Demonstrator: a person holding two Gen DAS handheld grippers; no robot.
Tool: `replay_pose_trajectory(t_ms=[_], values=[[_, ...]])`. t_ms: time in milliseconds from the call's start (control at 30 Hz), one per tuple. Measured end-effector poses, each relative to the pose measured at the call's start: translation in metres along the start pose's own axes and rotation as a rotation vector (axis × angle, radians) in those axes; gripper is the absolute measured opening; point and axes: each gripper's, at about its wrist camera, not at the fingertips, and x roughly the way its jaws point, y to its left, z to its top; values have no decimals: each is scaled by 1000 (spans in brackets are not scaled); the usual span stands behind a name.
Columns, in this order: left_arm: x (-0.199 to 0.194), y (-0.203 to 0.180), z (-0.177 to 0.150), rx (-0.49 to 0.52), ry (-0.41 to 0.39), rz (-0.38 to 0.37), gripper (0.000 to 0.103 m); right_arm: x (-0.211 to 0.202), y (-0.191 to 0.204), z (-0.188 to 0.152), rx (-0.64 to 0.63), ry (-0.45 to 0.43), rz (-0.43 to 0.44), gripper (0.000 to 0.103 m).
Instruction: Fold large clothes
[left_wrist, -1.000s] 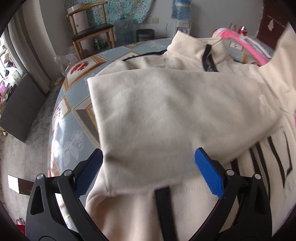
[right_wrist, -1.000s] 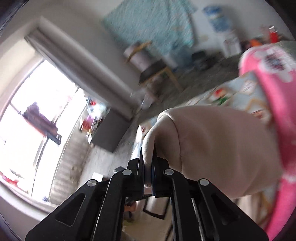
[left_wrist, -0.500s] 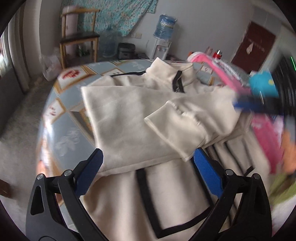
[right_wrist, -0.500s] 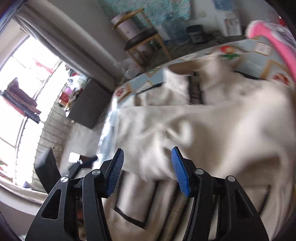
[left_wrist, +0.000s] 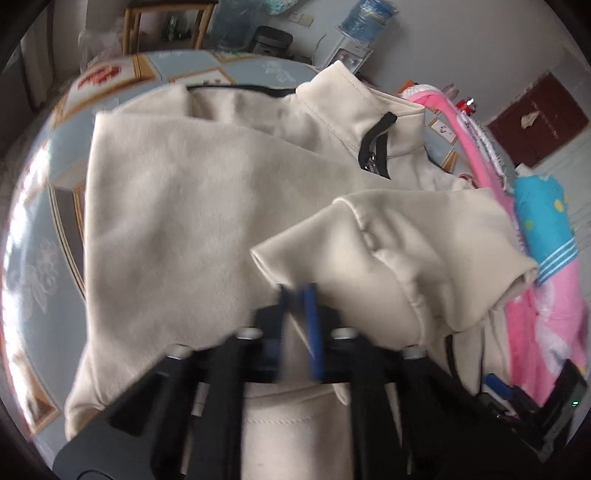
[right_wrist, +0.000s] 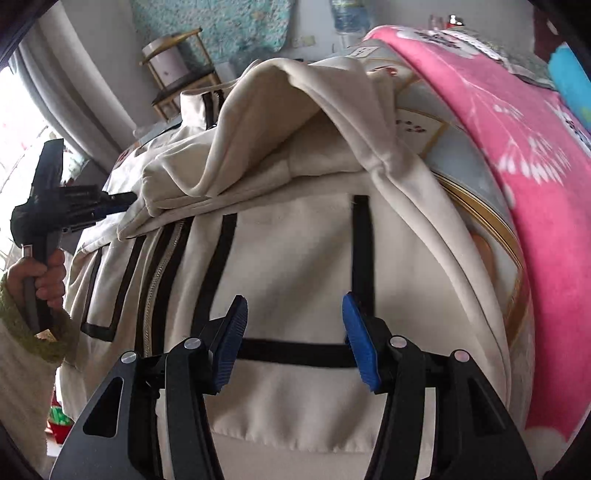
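Your cream jacket (left_wrist: 192, 206) lies spread over the patterned bench (left_wrist: 44, 229), collar at the far side, with both sleeves folded across its chest. A pile of pink and blue fabric (right_wrist: 524, 155) sits on the bench just beside it, on your right.

Your left tongs (left_wrist: 299, 306) are closed tight, their blue pads together at the cuff end of the folded sleeve (left_wrist: 391, 251); the blur hides whether any cloth is pinched between them. Your right tongs (right_wrist: 291, 339) stand partway apart over the jacket's black-trimmed pocket (right_wrist: 295, 280), gripping nothing.

Both tongs tilt steeply down toward the jacket. Your left hand (right_wrist: 46, 275), in a green cuff, grips its handle at the jacket's left edge.
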Motion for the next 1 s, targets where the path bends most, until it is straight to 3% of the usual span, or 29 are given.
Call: replay_pose_trajectory(t_ms=[167,300,367,467,500,533,600,633,800,1000], values=[[-53,-13,22,74,-99,-37,3,-6,-6,-4,4,-13,-7,53],[-102,-5,45,88,-187,24,3,-14,-14,-5,9,-23,-14,53],[-100,11,52,47,-160,52,3,-14,-16,-5,21,-20,-14,53],[-75,49,52,-44,-56,113,3,-14,-19,-5,35,-15,-10,53],[-67,59,48,-70,-35,131,7,-15,-19,-5,34,-14,-11,53],[-63,70,43,-96,-14,123,17,-16,-19,-5,32,-17,-14,53],[-56,82,32,-145,8,73,34,-19,-18,-5,27,-24,-22,53],[-53,84,28,-151,15,58,37,-21,-17,-4,24,-29,-25,53],[-38,80,26,-173,40,55,38,-34,-17,-1,28,-57,-35,53],[-27,73,26,-161,16,86,37,-45,-20,-5,31,-77,-51,53]])
